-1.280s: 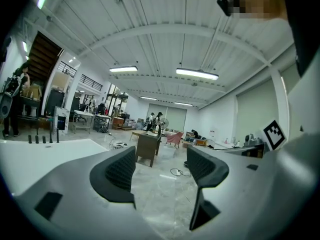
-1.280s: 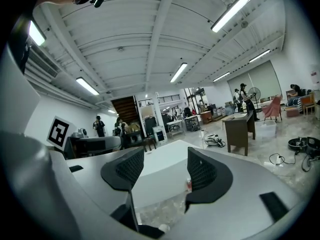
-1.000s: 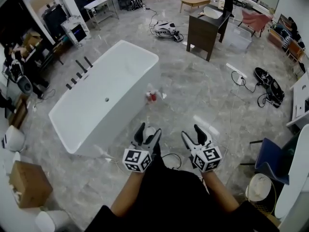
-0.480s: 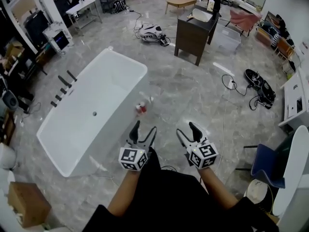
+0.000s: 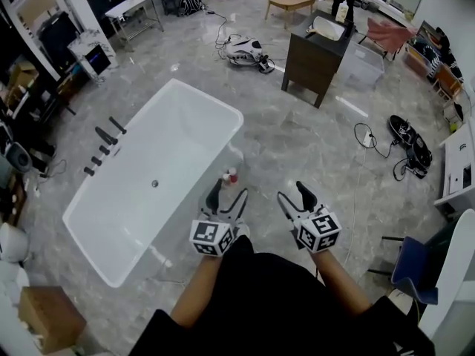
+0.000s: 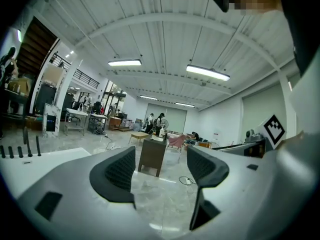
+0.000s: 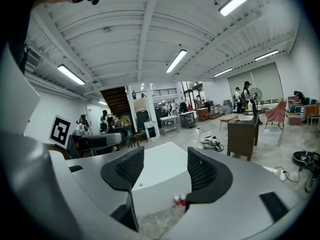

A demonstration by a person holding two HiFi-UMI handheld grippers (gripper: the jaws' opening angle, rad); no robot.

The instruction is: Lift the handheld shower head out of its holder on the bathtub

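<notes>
Hovering low over grey marble floor (image 5: 297, 150) with left gripper (image 5: 228, 191) and right gripper (image 5: 292, 193), jaws of both apart, nothing between. White bathtub (image 5: 185, 136) just left. Row of dark fittings (image 5: 104, 145) on its far rim, shower head not told apart among them. Dark cabinet (image 5: 315, 61) and cables (image 5: 371, 136) beyond.

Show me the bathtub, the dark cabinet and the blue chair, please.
bathtub (image 5: 174, 143), head view, bare inner floor.
dark cabinet (image 5: 306, 65), head view, front panel.
blue chair (image 5: 414, 262), head view, seat.
</notes>
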